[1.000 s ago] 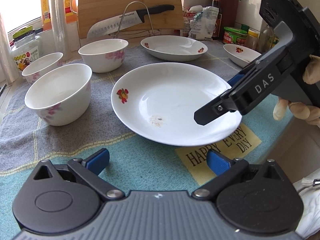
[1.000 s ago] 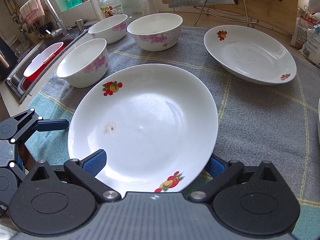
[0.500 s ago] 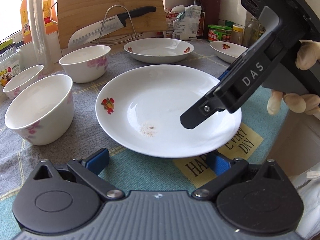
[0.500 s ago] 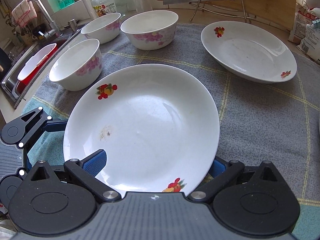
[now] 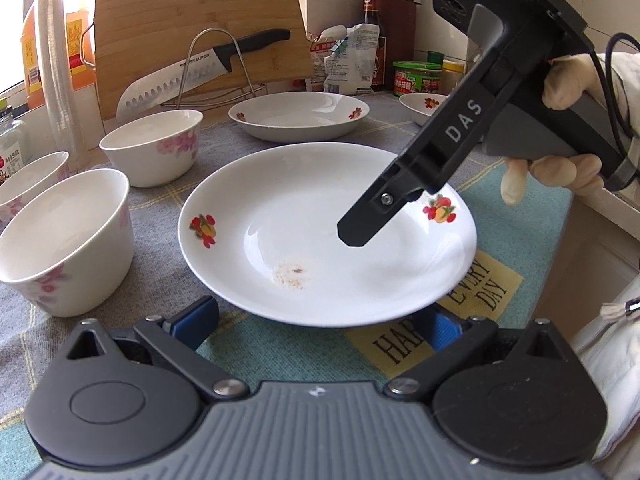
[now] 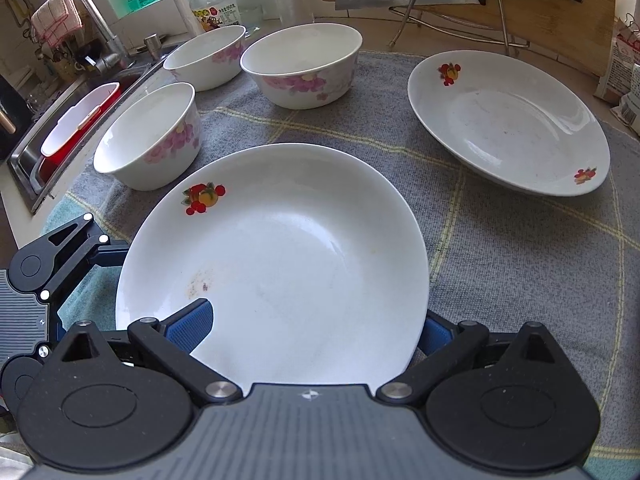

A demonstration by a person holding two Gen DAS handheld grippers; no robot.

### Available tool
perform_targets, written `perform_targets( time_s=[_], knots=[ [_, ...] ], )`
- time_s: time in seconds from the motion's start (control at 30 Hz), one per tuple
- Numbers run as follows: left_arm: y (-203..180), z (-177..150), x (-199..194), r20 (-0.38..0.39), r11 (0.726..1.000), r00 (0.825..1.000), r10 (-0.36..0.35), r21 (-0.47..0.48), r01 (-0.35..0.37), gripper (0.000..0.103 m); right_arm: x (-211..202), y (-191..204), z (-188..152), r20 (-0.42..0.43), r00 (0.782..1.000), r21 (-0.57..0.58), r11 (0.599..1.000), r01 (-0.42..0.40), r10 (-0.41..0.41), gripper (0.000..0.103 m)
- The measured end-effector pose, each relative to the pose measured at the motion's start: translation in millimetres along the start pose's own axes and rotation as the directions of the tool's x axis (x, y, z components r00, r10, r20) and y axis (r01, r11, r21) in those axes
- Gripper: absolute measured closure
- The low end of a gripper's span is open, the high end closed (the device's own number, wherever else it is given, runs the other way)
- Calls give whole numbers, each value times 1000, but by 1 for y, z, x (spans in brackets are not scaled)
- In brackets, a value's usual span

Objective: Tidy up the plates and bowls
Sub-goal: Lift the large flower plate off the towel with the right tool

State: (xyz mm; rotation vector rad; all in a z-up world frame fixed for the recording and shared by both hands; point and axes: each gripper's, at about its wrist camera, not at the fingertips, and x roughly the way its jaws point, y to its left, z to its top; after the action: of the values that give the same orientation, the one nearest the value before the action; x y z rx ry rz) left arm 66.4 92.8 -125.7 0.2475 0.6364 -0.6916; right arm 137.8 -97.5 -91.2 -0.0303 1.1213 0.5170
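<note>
A white plate (image 5: 288, 216) (image 6: 288, 248) with fruit prints lies on the grey and teal cloth. My right gripper (image 5: 354, 240) (image 6: 310, 328) is open and straddles the plate's right rim, one finger above the plate and the other hidden beneath. My left gripper (image 5: 320, 320) is open at the plate's near rim, its right pad partly under the edge. Three floral bowls (image 5: 64, 240) (image 6: 152, 136) stand to the left. A second plate (image 5: 300, 114) (image 6: 508, 124) sits behind, and a small dish (image 5: 424, 106) lies at the far right.
A knife (image 5: 208, 68) rests on a wire rack against a wooden cutting board (image 5: 200, 20). Jars and packets (image 5: 416, 76) line the back wall. A sink (image 6: 60, 128) holding a red tub lies beyond the bowls. The counter edge (image 5: 600, 208) drops off behind the gloved hand.
My left gripper has moved in until the plate's near rim overlaps its right pad. The right gripper's upper finger now reaches further over the plate. The plate's second fruit print has come into view.
</note>
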Motion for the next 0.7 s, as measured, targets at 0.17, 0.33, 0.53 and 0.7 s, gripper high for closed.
perform_targets(
  time_s=[0.17, 0.33, 0.53, 0.7],
  knots=[
    [0, -1, 1, 9, 1000, 1000, 4, -1, -4, 0, 4, -4, 9, -23, 1000, -41, 999, -17, 16, 0],
    [0, -1, 1, 14, 1000, 1000, -2, 6, 2, 0, 7, -11, 20, -41, 998, -57, 997, -45, 43, 0],
    [1, -2, 1, 21, 1000, 1000, -13, 18, 13, 0, 11, -21, 33, -66, 993, -56, 994, -96, 93, 0],
    [2, 2, 3, -1, 999, 1000, -21, 28, 22, 0, 13, -26, 41, -92, 987, -46, 990, -137, 132, 0]
  ],
)
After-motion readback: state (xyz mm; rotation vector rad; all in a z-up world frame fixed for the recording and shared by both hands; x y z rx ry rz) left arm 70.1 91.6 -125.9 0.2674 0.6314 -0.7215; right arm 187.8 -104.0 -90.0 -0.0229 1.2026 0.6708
